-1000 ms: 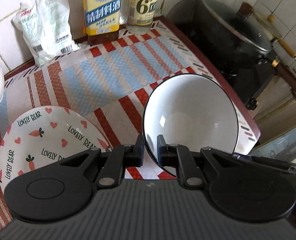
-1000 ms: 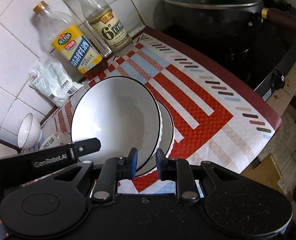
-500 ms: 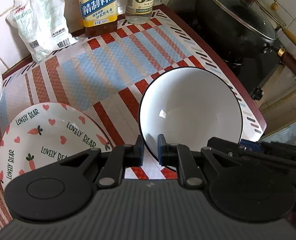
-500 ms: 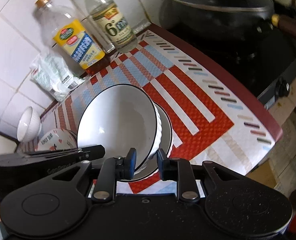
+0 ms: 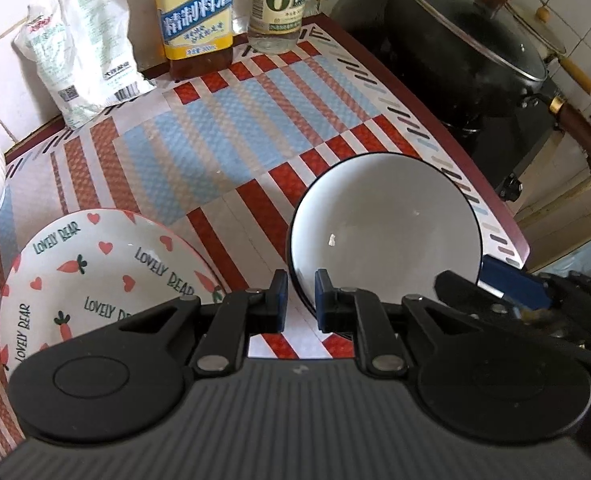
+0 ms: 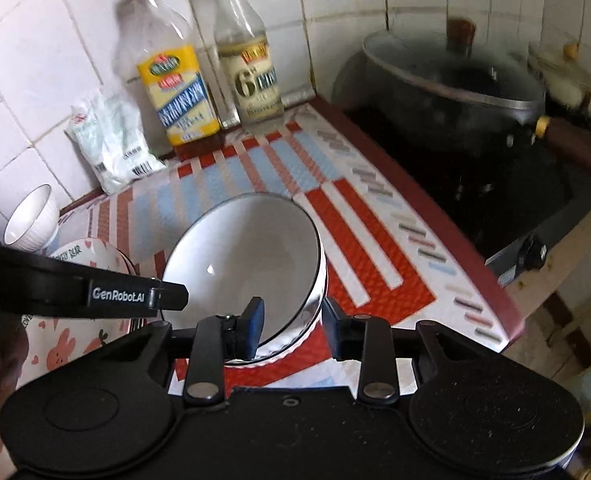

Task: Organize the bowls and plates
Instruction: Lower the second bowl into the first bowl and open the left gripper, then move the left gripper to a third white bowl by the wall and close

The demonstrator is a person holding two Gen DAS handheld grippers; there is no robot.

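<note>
Right wrist view: right gripper [image 6: 291,326] fingers are wide around the stacked white bowl [image 6: 243,264]; left gripper [image 5: 298,300] fingers pinch its rim, steadying it.

Left gripper [image 5: 298,300]: jaws narrowly parted, straddling the near rim of the black-rimmed white bowl [image 5: 387,232], rim between the blue pads; contact not discernible. Right gripper [image 6: 293,326]: jaws spread wide on either side of the same bowl's near edge, clear of its wall. Left gripper's arm reaching in from that bowl's left side.
</note>
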